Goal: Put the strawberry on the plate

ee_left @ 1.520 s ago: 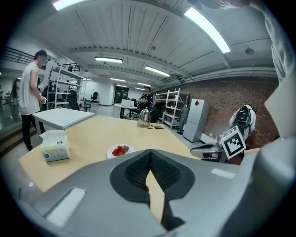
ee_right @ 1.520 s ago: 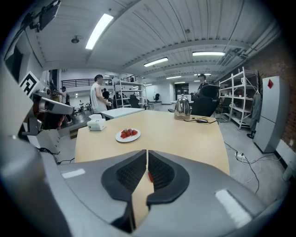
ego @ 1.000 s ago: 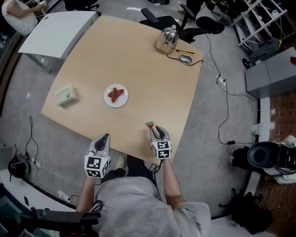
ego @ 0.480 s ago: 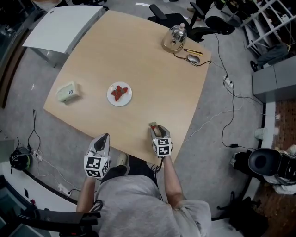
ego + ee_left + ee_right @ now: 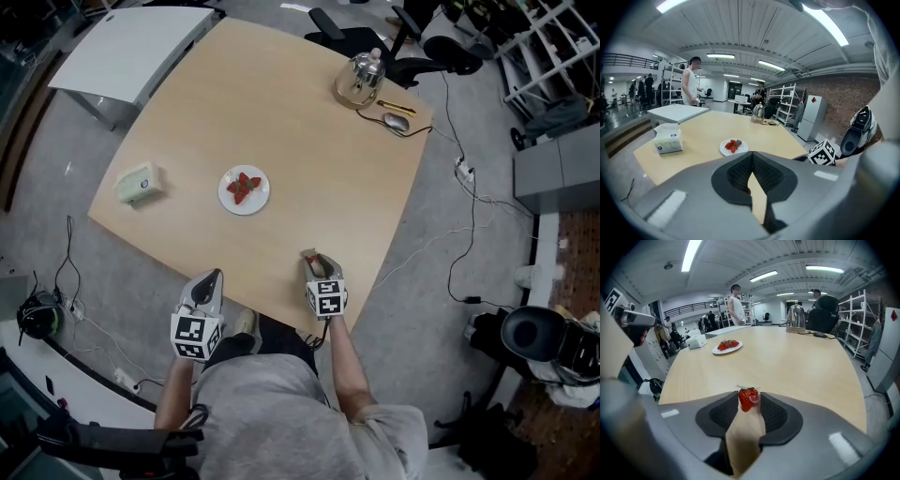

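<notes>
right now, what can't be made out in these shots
- Count of berries on the plate: too small in head view, clumped in gripper views.
- Whether the strawberry touches the table: in its view, the right gripper, jaws closing around it, hides the underside.
- Print on the tissue box: too small everywhere.

The table [image 5: 309, 141] is matt pale wood, the plate [image 5: 255, 203] glossy, the kettle [image 5: 361, 80] shiny metal.

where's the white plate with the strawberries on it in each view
Head view: plate left of centre in the upper half; kettle up and to its right.
Left gripper view: plate near centre frame, just above the jaws; kettle beyond it.
Right gripper view: plate upper left of centre; kettle farther right.
Shared landmark: the kettle.
</notes>
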`<state>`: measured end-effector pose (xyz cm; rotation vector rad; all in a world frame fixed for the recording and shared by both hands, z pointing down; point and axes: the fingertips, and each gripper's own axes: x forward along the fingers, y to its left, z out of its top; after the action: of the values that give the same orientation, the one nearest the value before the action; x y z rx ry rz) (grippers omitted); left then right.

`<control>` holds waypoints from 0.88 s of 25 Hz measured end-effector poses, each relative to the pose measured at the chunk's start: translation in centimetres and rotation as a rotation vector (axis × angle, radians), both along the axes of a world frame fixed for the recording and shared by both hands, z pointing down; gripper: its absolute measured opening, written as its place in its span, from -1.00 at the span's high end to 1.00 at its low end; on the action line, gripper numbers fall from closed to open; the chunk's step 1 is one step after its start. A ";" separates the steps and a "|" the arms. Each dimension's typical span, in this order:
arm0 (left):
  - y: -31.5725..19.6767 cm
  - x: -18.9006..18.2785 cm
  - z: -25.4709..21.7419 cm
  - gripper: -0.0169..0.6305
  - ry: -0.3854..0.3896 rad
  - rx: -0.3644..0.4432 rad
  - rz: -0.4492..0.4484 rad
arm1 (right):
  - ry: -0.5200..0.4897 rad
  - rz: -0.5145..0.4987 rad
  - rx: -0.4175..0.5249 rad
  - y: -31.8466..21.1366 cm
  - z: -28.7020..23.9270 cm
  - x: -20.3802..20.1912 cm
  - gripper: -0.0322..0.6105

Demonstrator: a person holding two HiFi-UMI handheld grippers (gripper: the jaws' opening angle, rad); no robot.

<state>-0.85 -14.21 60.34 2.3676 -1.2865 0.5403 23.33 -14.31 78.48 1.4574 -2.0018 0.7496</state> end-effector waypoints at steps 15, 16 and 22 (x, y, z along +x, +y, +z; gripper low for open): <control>-0.3 -2.0 0.0 0.89 0.010 0.003 -0.056 | -0.015 -0.067 0.090 -2.3 -3.1 -2.8 0.43; -0.3 -2.3 0.1 0.89 0.011 0.004 -0.065 | -0.018 -0.076 0.099 -2.6 -3.5 -3.2 0.43; 0.3 -4.6 0.2 0.89 0.011 0.004 -0.114 | -0.042 -0.123 0.161 -4.7 -6.0 -5.7 0.43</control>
<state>-5.41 -13.93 60.50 2.2802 -1.4087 0.4895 17.65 -19.00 72.49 1.4007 -2.2054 0.5831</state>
